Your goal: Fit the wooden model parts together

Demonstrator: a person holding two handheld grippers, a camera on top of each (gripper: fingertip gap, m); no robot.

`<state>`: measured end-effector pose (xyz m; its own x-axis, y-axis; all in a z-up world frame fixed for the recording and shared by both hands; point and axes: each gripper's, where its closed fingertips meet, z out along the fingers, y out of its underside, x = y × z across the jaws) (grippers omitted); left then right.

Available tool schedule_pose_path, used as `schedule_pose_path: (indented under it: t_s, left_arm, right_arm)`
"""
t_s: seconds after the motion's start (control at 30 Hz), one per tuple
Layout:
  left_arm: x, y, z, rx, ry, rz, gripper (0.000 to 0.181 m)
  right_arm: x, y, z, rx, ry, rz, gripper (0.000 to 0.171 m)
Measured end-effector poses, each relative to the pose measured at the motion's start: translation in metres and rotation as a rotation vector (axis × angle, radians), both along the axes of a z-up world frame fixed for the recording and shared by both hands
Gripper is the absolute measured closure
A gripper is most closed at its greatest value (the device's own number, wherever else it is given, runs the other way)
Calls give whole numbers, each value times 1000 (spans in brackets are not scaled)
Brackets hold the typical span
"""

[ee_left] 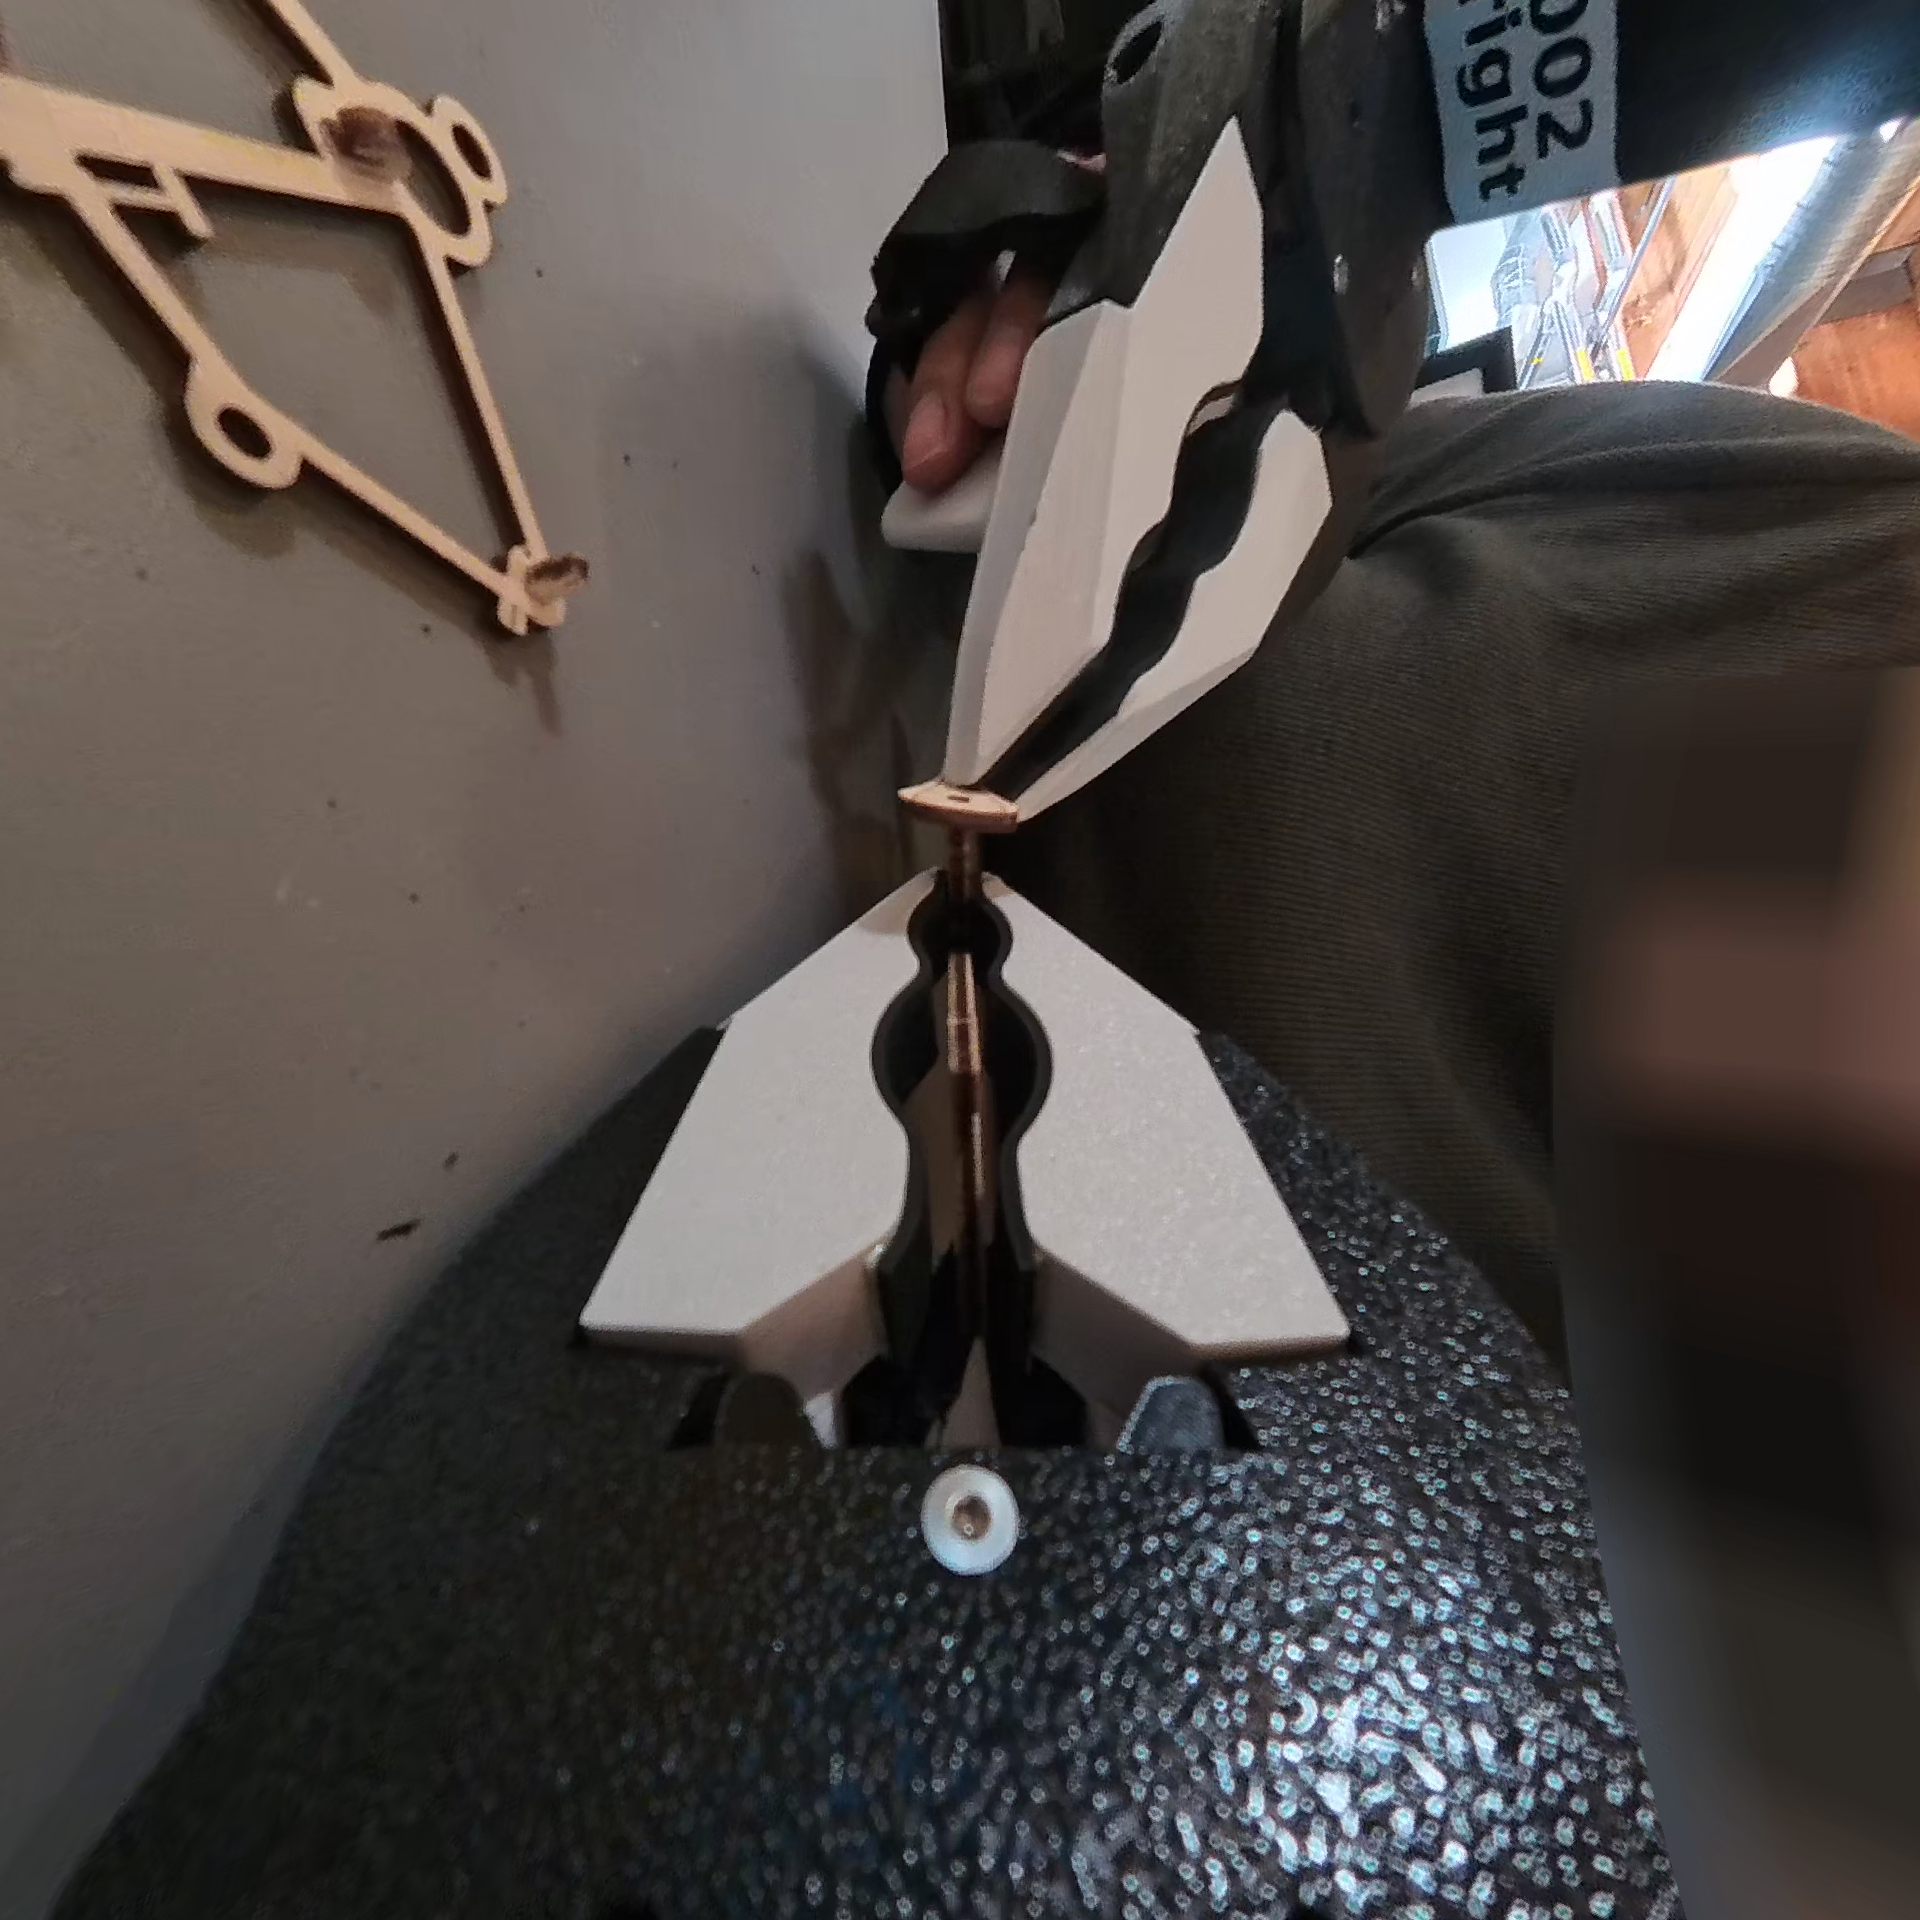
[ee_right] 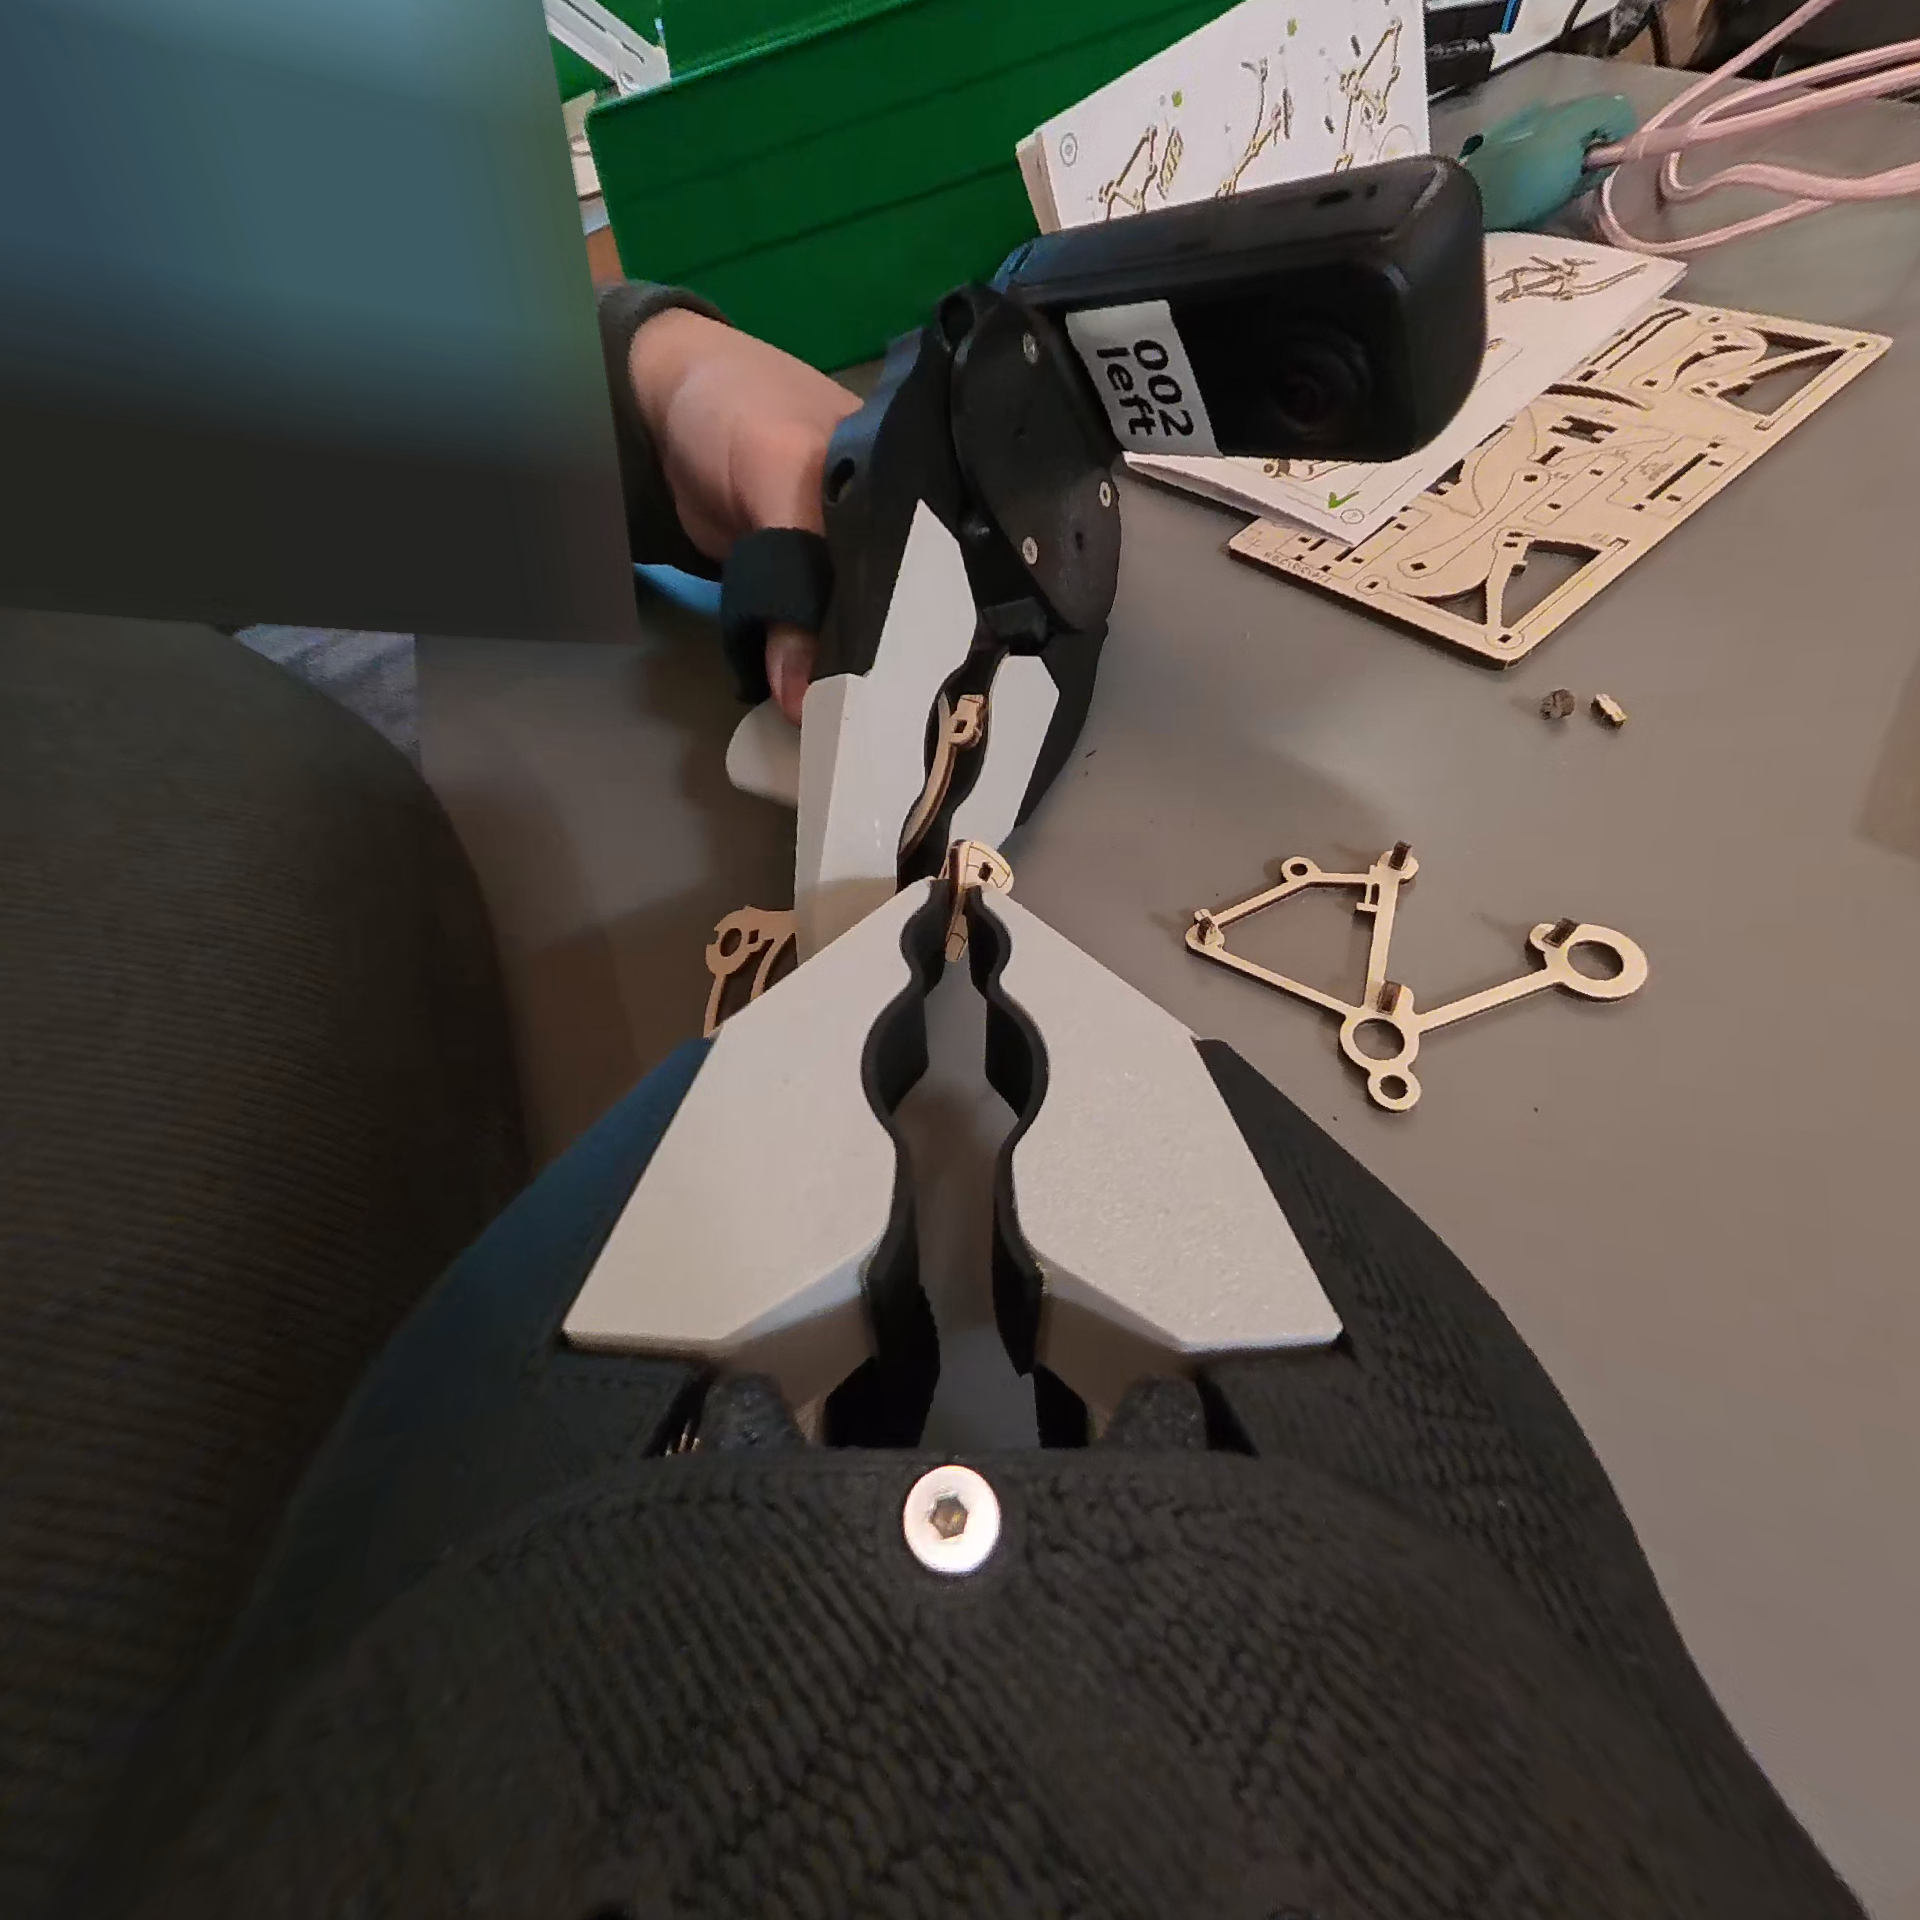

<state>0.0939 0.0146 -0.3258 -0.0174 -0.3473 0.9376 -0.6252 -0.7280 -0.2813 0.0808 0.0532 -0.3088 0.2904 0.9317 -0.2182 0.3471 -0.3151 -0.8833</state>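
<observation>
My left gripper (ee_left: 961,883) is shut on a thin curved wooden part (ee_left: 964,1039), seen edge-on between its pads. In the right wrist view the left gripper (ee_right: 925,842) holds this curved part (ee_right: 940,774), and the part's ringed lower end (ee_right: 743,956) sticks out below. My right gripper (ee_right: 961,899) is shut on a small wooden piece (ee_right: 975,871) at its tips. In the left wrist view the right gripper (ee_left: 982,808) comes from above and holds the small piece (ee_left: 958,826) against the curved part's tip. Both are held above the grey table (ee_right: 1351,1351).
A flat wooden frame with pegs (ee_right: 1382,966) lies on the table to the right; it also shows in the left wrist view (ee_left: 312,312). A parts sheet (ee_right: 1558,468), booklets (ee_right: 1247,104), a green box (ee_right: 831,177) and two tiny bits (ee_right: 1579,707) lie farther back. The person's hands (ee_right: 748,436) hold the grippers. My two grippers' fingertips are within a few centimetres of each other.
</observation>
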Motion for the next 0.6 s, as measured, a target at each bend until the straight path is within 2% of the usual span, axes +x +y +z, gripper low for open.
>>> schedule_pose_path:
  t_s: [0.47,0.6]
  left_arm:
    - [0,0,-1,5,5,4,181]
    - [1,1,-1,10,9,8,181]
  right_arm:
    - [0,2,-2,71,-77,-24,169]
    - [0,3,-3,150,-126,-32,170]
